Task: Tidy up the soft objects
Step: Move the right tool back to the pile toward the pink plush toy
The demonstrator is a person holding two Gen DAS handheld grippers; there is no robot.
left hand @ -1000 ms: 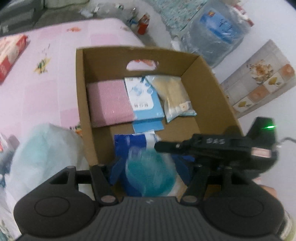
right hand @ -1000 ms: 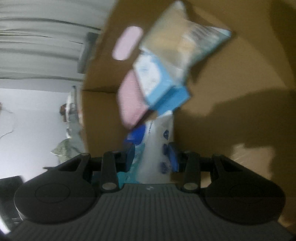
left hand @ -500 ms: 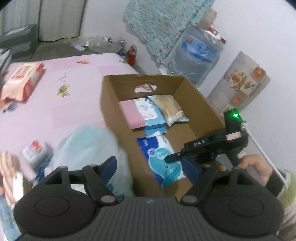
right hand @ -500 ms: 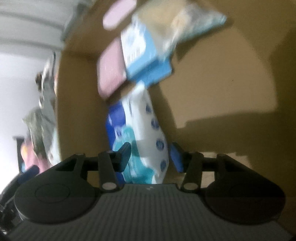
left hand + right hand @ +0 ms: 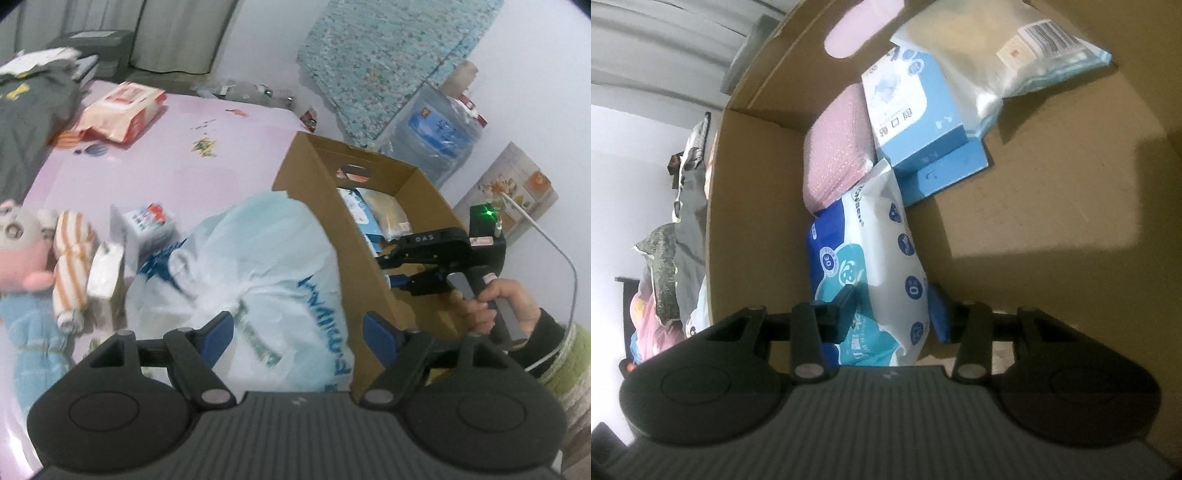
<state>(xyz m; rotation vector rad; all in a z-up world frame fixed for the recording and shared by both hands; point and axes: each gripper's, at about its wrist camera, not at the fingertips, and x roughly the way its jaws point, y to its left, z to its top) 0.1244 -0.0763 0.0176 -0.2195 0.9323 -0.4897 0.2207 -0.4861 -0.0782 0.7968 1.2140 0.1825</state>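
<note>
A cardboard box [image 5: 325,206] stands on the pink bed [image 5: 155,162]. In the right wrist view it [image 5: 1052,206] holds a blue and white wipes pack [image 5: 871,266], a pink pad [image 5: 838,147], a light blue carton [image 5: 912,114] and a clear bag [image 5: 990,62]. My right gripper [image 5: 892,310] is inside the box, its fingers either side of the wipes pack's near end; it also shows in the left wrist view [image 5: 391,271]. My left gripper [image 5: 299,328] is open and empty above a white plastic bag [image 5: 258,280] beside the box.
On the bed lie a plush doll [image 5: 22,251], a striped cloth roll [image 5: 70,258], a small white pack [image 5: 107,269], a small box [image 5: 147,225] and an orange pack [image 5: 122,107]. A water jug [image 5: 439,136] stands behind the box.
My left gripper has pulled back out of the box and swung left over the white plastic bag. The wipes pack now lies in the box with my right gripper at it.
</note>
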